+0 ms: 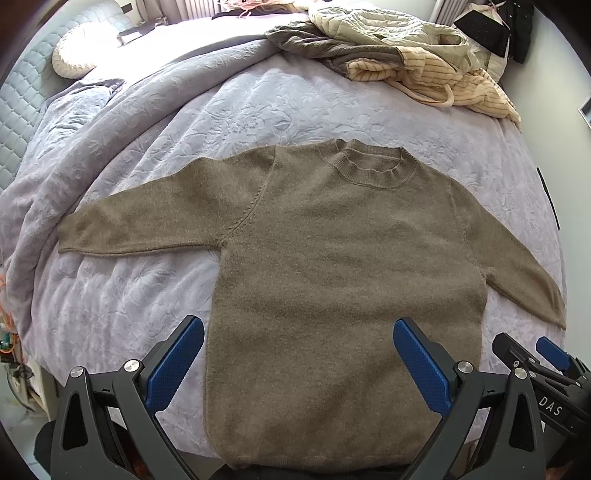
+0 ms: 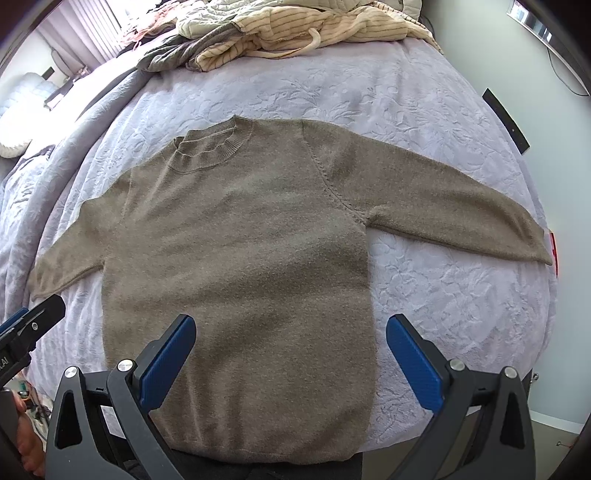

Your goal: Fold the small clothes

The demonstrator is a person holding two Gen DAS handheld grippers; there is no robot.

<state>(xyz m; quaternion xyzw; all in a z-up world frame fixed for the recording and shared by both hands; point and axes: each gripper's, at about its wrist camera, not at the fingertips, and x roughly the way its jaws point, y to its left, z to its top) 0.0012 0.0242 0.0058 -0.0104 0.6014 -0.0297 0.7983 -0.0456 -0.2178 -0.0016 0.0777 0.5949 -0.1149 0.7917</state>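
Observation:
A brown knit sweater (image 1: 332,258) (image 2: 240,258) lies flat on the bed, neck away from me, both sleeves spread out sideways, hem at the near edge. My left gripper (image 1: 299,328) hovers open above the lower left part of the body, blue pads wide apart, holding nothing. My right gripper (image 2: 291,325) hovers open above the lower right part of the body and its right side edge, also holding nothing. The right gripper (image 1: 524,350) shows at the lower right of the left wrist view. The left gripper (image 2: 33,321) shows at the left edge of the right wrist view.
The bed wears a lilac embossed bedspread (image 1: 258,103) (image 2: 424,110). A heap of clothes (image 1: 406,55) (image 2: 295,33), cream striped, grey and quilted, lies at the far end. A white pillow (image 1: 74,51) sits far left. A wall (image 2: 517,55) runs along the right.

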